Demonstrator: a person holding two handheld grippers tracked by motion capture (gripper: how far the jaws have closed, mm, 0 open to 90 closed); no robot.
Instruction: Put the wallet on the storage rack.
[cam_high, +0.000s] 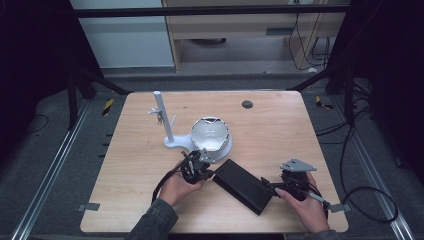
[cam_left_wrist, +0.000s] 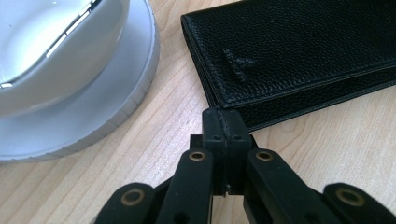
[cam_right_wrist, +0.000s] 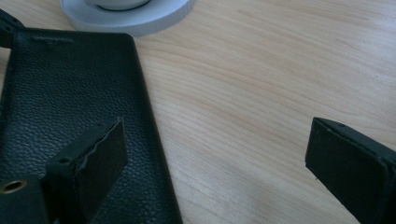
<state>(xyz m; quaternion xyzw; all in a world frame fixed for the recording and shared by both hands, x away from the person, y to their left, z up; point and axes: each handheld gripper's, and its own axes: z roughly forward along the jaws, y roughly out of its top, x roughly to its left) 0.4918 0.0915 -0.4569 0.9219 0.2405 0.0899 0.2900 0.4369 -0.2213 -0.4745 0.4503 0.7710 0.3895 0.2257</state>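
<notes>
Black leather wallet (cam_high: 244, 185) lies flat and closed on the wooden bench (cam_high: 280, 130), near the front edge, set diagonally — one short end toward the white dish, the other toward the person's right hand. Left tongs (cam_high: 206, 174) sit at the wallet's near-left corner; in the left gripper view the two pads are pressed together with nothing between them, their tip (cam_left_wrist: 223, 122) right at the wallet's edge (cam_left_wrist: 299, 51), over the folded side — touching or just short, cannot tell. Left hand (cam_high: 177, 189) wraps the gripper body, grey sleeve coming in from the bottom.

Right tongs (cam_high: 274, 187) are at the wallet's other end, jaws spread wide. In the right gripper view one pad (cam_right_wrist: 100, 163) hangs over the wallet's grained top (cam_right_wrist: 70, 93), the other pad (cam_right_wrist: 350, 163) stands well off over bare wood — the wallet's long edge lies between them, nothing gripped. Right hand (cam_high: 306, 207) holds that gripper, grey three-cornered plate on top.

Behind the wallet: a white bowl (cam_high: 210, 134) sitting on a round white base (cam_high: 226, 148), just beside the wallet's far corner, not clearly touching. A white upright post with short pegs (cam_high: 164, 117) rises from the same base to the left. Small dark round disc (cam_high: 247, 104) farther back on the bench.
</notes>
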